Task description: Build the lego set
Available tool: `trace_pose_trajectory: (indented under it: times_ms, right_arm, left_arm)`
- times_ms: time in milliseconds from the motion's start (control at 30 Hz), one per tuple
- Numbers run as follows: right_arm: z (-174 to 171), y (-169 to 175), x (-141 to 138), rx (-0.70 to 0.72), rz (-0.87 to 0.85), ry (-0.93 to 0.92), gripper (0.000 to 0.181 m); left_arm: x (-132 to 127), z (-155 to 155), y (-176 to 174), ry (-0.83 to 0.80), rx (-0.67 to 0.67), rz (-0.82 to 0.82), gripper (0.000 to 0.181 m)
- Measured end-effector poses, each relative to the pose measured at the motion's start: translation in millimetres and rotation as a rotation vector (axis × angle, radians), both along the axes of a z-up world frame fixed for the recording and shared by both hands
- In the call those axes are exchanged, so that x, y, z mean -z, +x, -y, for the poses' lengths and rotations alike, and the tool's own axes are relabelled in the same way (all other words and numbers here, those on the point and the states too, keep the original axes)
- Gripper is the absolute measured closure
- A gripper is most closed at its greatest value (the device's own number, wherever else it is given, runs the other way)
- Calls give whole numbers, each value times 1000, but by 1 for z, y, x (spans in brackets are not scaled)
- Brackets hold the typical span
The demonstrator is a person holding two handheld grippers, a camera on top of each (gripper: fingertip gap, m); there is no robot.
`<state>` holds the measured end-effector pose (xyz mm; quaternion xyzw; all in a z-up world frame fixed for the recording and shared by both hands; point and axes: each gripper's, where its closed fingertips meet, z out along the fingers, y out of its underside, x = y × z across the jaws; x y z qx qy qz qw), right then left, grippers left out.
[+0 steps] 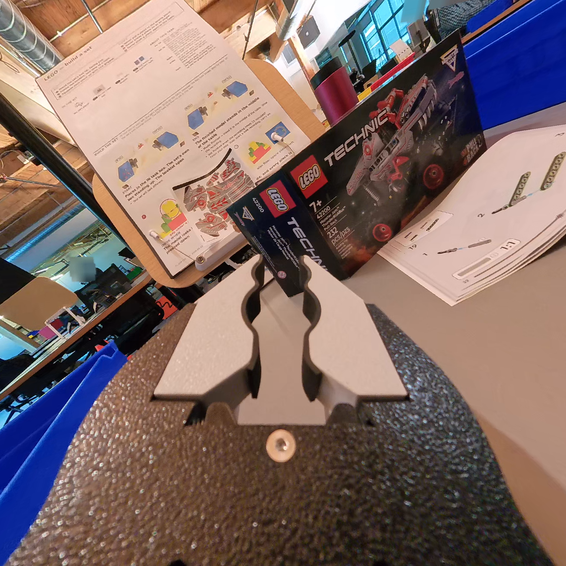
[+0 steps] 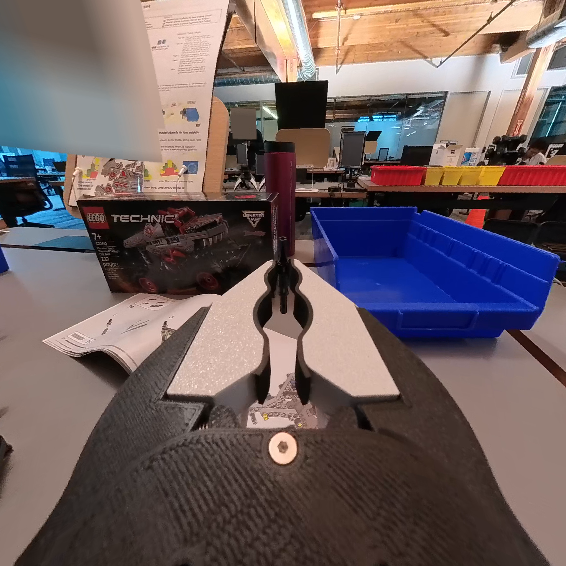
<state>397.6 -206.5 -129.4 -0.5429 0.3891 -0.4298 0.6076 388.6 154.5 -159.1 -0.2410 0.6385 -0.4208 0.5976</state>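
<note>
Grey tabletop (image 2: pixel 459 398) in an open workshop with wood-beamed ceiling. Lego set box (image 2: pixel 177 245) stands upright at the back, instruction booklet (image 2: pixel 122 330) lying open in front of it, blue bin (image 2: pixel 428 275) to its right. Right gripper (image 2: pixel 281 266): fingertips nearly together, pinching a thin black axle piece (image 2: pixel 281 275) held upright above the booklet. Left gripper (image 1: pixel 283 269): jaws slightly apart, nothing between them, pointed at the box (image 1: pixel 382 183).
</note>
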Motion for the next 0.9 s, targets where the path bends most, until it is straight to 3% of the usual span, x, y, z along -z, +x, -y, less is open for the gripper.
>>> trace_pose_trajectory:
  times_ms: [900]
  right_arm:
    - [-4, -2, -5, -3, 33, -16, 177]
  left_arm:
    - [0, 0, 0, -5, 5, 2, 163]
